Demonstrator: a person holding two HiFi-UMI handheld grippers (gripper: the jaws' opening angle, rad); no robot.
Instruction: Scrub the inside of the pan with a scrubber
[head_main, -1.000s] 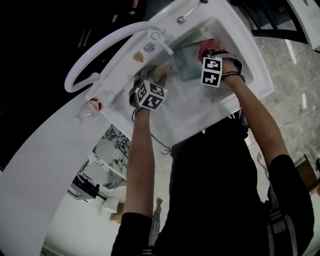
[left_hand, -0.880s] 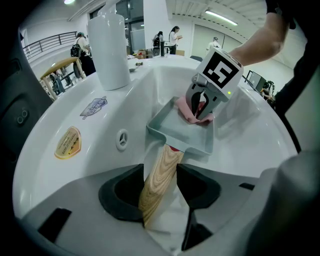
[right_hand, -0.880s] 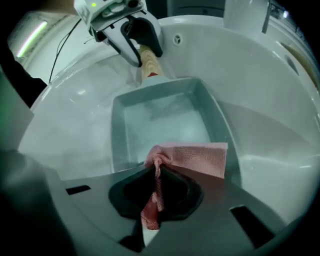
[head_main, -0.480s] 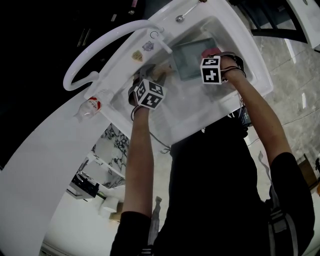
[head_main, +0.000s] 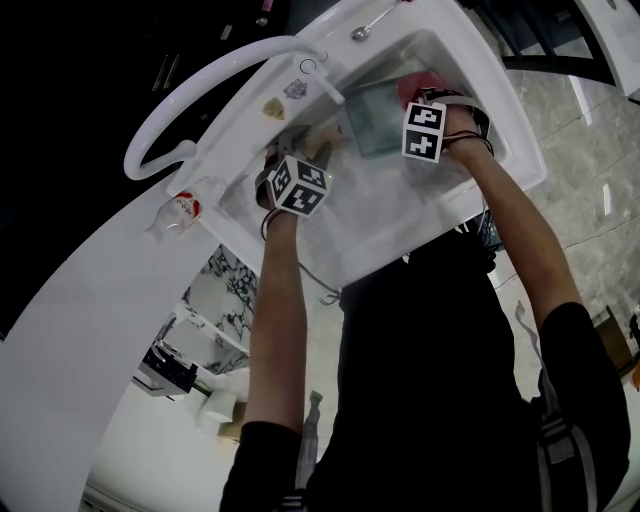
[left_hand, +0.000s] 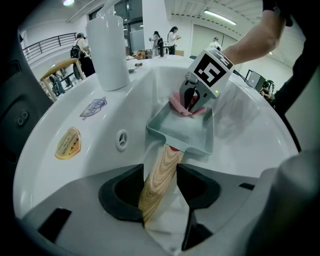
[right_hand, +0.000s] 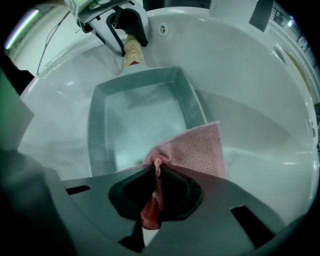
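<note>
Since half a second ago the right gripper (right_hand: 155, 192) has slid slightly toward the back wall of the sink (head_main: 505, 110), taking the pink scrubber (right_hand: 196, 152) with it. Its jaws are pinched together on a bunched fold of that cloth, and the rest fans out just ahead of them over the near corner of the teal pan (right_hand: 140, 120). It seems to press on the pan's inner wall, though the head view is too dim to be sure. Straight across from it, the left gripper (left_hand: 160, 182) is clamped on the pan's wooden handle (left_hand: 161, 175), with the pan held low inside the sink.
</note>
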